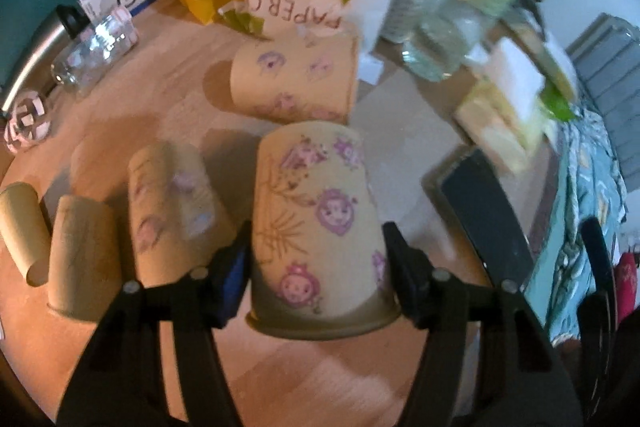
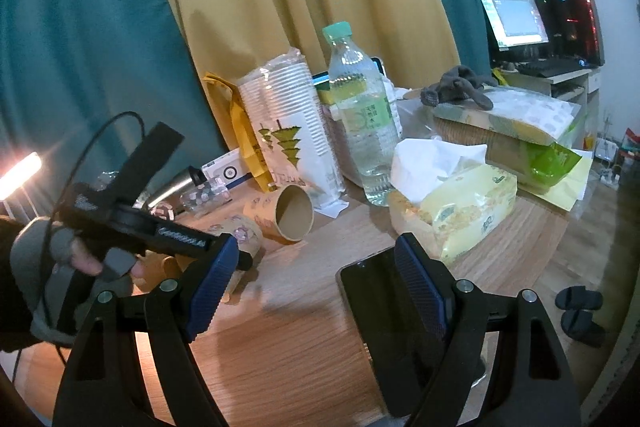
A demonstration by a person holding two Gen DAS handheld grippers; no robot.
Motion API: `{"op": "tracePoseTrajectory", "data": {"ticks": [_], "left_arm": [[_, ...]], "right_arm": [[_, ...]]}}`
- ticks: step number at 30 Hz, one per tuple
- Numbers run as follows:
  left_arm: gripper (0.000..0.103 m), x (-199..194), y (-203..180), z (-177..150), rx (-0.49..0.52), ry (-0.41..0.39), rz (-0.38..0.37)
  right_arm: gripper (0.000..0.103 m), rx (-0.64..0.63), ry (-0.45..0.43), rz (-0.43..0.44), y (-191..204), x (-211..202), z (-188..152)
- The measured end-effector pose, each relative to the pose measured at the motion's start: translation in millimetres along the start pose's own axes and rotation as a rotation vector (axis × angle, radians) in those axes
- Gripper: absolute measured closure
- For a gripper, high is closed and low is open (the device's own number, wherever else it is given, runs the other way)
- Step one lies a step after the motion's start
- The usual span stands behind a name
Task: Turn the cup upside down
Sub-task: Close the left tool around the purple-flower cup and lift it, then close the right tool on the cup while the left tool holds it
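My left gripper (image 1: pixel 320 263) is shut on a tan paper cup (image 1: pixel 316 223) with purple cartoon prints. The cup is upside down, rim toward the wooden table (image 1: pixel 280 379), base up. Several more tan cups stand upside down to its left (image 1: pixel 172 211). Another printed cup (image 1: pixel 296 83) lies on its side behind it; it also shows in the right wrist view (image 2: pixel 284 213), mouth toward me. My right gripper (image 2: pixel 316 283) is open and empty above the table. The left gripper (image 2: pixel 152 227), held by a gloved hand, shows at the left of that view.
A black phone (image 2: pixel 372 311) lies flat under the right gripper. A water bottle (image 2: pixel 366 123), a paper cup sleeve pack (image 2: pixel 292 123), a tissue pack (image 2: pixel 460 203) and a steel flask (image 1: pixel 36 55) crowd the back of the table. A small glass jar (image 1: pixel 92 55) lies at left.
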State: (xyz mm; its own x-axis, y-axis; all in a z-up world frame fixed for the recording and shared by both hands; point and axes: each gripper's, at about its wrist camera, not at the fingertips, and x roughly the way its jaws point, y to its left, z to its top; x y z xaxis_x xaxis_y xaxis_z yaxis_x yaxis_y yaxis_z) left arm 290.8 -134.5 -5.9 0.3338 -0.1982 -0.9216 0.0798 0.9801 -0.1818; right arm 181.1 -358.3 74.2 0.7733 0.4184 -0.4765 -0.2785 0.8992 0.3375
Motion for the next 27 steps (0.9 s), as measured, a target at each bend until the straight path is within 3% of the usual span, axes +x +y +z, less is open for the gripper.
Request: {"op": "tracePoseTrajectory", "data": {"ticks": [5,10,15,27], "left_arm": [[0.04,-44,-8,-30,0.084,-0.1,-0.043],[0.04,-81,-12,-64,0.193,-0.245,-0.016],[0.04,-108,-3,-123,0.28,-0.405,0.012],[0.04,-136,35,-226,0.329,-0.668,0.014]], "right_arm": [[0.02,-0.015,0.0,0.019,20,-9,-1],[0.02,0.02,0.01,0.096,38,-19,-2],[0.02,0.045,0.038,0.202,66,-27,-7],[0.02,0.038,0.146,0.375,147,-31,-34]]}}
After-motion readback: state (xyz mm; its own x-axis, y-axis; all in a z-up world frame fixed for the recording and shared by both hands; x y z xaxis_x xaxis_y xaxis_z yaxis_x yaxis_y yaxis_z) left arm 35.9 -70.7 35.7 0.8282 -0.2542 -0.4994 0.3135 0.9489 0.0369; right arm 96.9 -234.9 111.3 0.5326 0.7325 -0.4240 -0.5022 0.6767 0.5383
